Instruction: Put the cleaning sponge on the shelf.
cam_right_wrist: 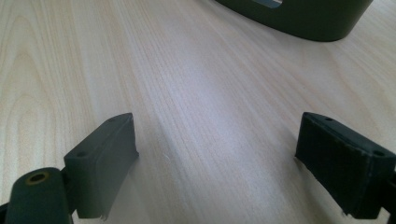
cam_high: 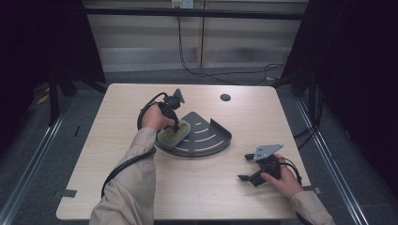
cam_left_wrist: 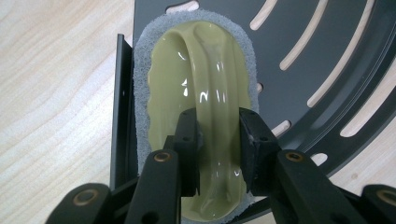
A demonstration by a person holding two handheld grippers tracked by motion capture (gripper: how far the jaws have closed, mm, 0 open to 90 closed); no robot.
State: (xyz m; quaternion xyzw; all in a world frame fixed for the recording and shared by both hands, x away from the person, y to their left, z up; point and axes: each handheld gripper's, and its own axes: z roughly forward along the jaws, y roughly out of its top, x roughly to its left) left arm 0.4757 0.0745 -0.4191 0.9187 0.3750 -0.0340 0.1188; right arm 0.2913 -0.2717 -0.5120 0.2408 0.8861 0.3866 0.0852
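Note:
A pale green scrubber (cam_left_wrist: 201, 93) with a raised handle and a grey sponge base lies at the left edge of a dark quarter-round slotted rack (cam_high: 206, 138). My left gripper (cam_left_wrist: 218, 140) is shut on the scrubber's handle, one jaw on each side of it. From above, the scrubber (cam_high: 177, 132) sits under the left gripper (cam_high: 174, 125), which a hand holds from the left. My right gripper (cam_high: 248, 167) rests low on the table at the front right, wide open with nothing between its jaws, which point left. The rack's dark wall (cam_right_wrist: 299, 18) stands ahead of the right gripper (cam_right_wrist: 217, 158).
The light wooden table (cam_high: 117, 154) has a round cable hole (cam_high: 225, 97) near its back edge. Bare tabletop (cam_right_wrist: 187, 93) lies between the right gripper and the rack. Cables trail on the floor behind the table.

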